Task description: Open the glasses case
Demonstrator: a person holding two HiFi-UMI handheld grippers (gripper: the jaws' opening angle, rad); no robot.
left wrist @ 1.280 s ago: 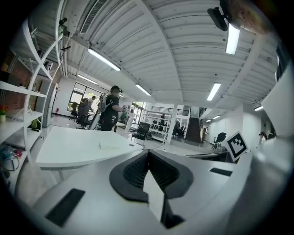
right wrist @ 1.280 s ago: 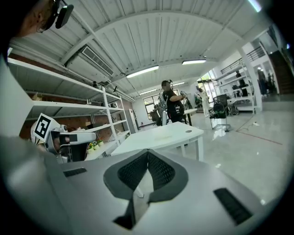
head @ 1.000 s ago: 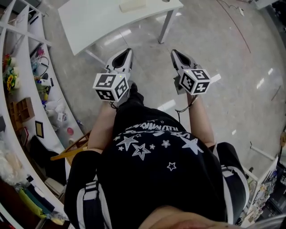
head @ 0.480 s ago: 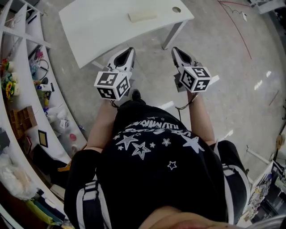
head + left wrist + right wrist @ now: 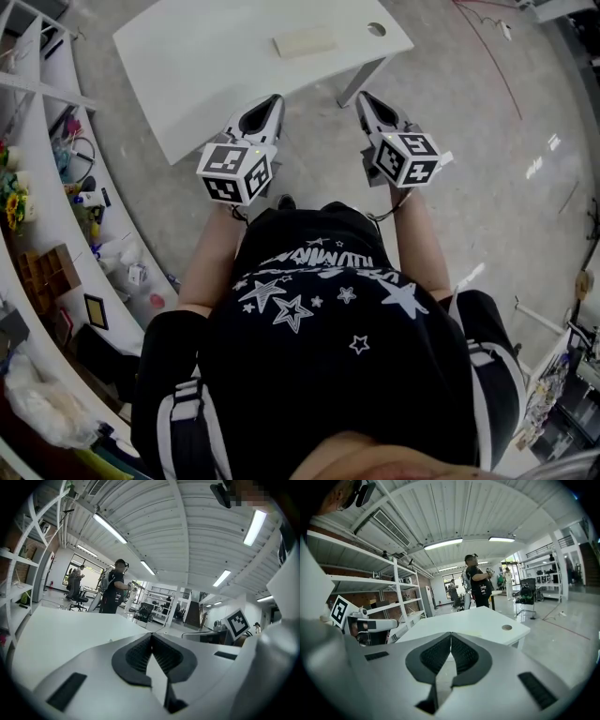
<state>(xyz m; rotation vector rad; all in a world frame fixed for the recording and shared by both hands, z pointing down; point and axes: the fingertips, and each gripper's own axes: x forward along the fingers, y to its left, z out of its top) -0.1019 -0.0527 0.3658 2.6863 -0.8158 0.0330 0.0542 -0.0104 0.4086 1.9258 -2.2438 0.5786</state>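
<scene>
A cream glasses case [image 5: 305, 43] lies shut on the white table [image 5: 216, 56], toward its far side. Both grippers hang in the air short of the table's near edge, a good way from the case. My left gripper [image 5: 274, 98] points at the near edge, and its ribbed pads meet at the tips [image 5: 151, 634] with nothing between them. My right gripper [image 5: 364, 96] is level with it on the right, also shut and empty [image 5: 451, 633]. In the right gripper view the table [image 5: 483, 620] stretches ahead with a round hole [image 5: 506, 627] near its corner.
Curved white shelves [image 5: 56, 187] packed with small items run along the left. A table leg [image 5: 361, 82] stands below the right corner. A red cable [image 5: 487, 28] lies on the grey floor. A person [image 5: 477, 587] stands beyond the table.
Both grippers have moved forward side by side toward the table. The table and the case now sit lower and nearer in the head view. The jaws stayed shut.
</scene>
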